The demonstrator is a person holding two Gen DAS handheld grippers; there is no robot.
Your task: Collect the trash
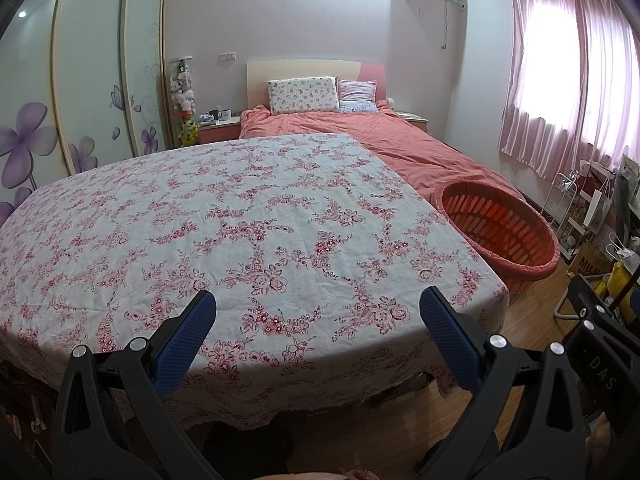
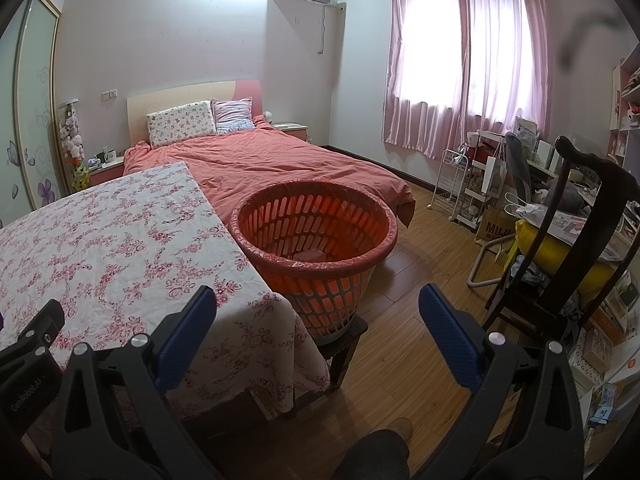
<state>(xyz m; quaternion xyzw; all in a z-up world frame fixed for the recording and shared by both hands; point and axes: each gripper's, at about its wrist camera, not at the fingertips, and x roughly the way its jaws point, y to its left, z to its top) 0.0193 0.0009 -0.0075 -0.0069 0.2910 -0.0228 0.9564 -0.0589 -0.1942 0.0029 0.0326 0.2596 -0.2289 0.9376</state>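
An orange slatted basket [image 2: 320, 256] lined with a thin red bag stands on a low stool right of the table; it also shows in the left wrist view [image 1: 500, 232]. A pale scrap [image 2: 310, 255] lies at its bottom. The table [image 1: 240, 216] wears a white cloth with red flowers; I see no trash on it. My left gripper [image 1: 318, 304] is open and empty above the table's near edge. My right gripper [image 2: 318, 300] is open and empty, near the table's right corner, in front of the basket.
A bed with a salmon cover [image 2: 280, 164] lies behind the table and basket. A dark wooden chair [image 2: 568, 240] with a yellow bag, a white wire rack [image 2: 452, 184] and cluttered shelves stand at the right. Wooden floor [image 2: 408, 344] lies between basket and chair.
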